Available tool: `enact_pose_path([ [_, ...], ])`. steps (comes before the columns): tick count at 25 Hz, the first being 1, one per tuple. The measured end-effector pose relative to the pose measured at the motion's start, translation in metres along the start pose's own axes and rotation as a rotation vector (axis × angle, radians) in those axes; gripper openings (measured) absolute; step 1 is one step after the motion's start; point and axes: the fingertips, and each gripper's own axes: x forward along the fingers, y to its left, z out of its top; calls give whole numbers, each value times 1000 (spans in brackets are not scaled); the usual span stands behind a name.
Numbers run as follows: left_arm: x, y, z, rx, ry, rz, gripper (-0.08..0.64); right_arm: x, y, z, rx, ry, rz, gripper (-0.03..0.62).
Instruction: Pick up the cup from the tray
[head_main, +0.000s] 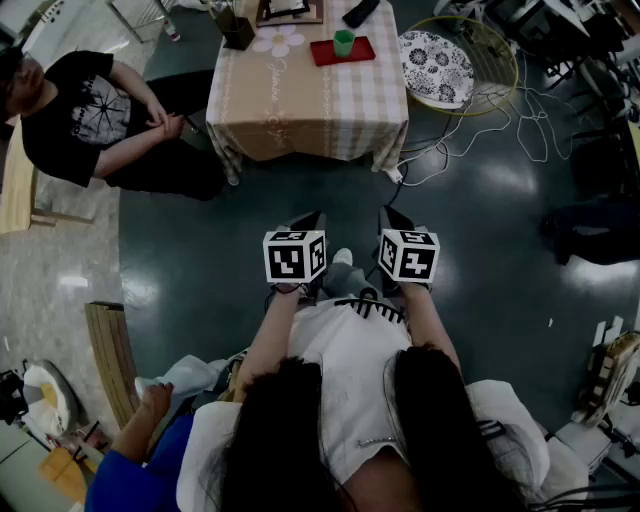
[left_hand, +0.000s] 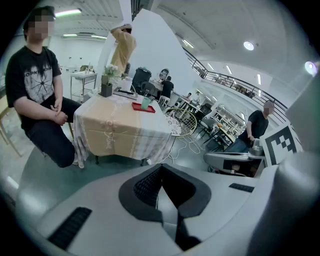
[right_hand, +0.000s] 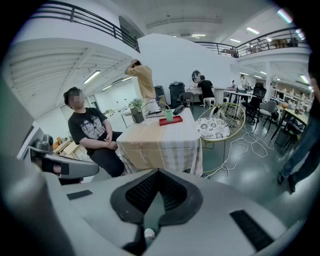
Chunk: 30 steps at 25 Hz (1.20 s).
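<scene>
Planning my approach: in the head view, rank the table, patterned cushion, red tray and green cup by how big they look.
1. Table, largest
2. Cushion
3. Tray
4. Cup, smallest
All sit at a similar distance from the camera, so the order holds.

Tablecloth upper centre: matt woven cloth, checked. Tray: smooth red, looks plastic. Cup: smooth green, plastic-looking. Floor: dark, glossy, reflects lights. Round chair upper right: thin metal wire, printed cloth cushion. Bench lower left: bare, matt wood.
</scene>
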Motion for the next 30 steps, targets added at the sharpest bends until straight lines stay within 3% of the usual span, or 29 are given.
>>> enact_pose_path([
  [8, 10, -5, 6, -10, 7, 10, 8, 5, -7, 4, -16, 18, 15, 9],
  [16, 32, -16, 22, -18, -3, 24, 8, 20, -18, 23, -13, -8, 119, 20],
  [17, 35, -18, 25, -19, -6, 26, 8, 23, -19, 26, -21, -9, 142, 39],
  [20, 42, -23, 34, -27, -25, 36, 8, 29, -20, 37, -38, -24, 202, 189],
  [22, 45, -24, 41, -30, -40, 47, 8, 32, -22, 47, -54, -39, 223, 254],
  [30, 50, -18, 62, -29, -63, 82, 8, 43, -23, 69, -88, -56, 268, 303],
])
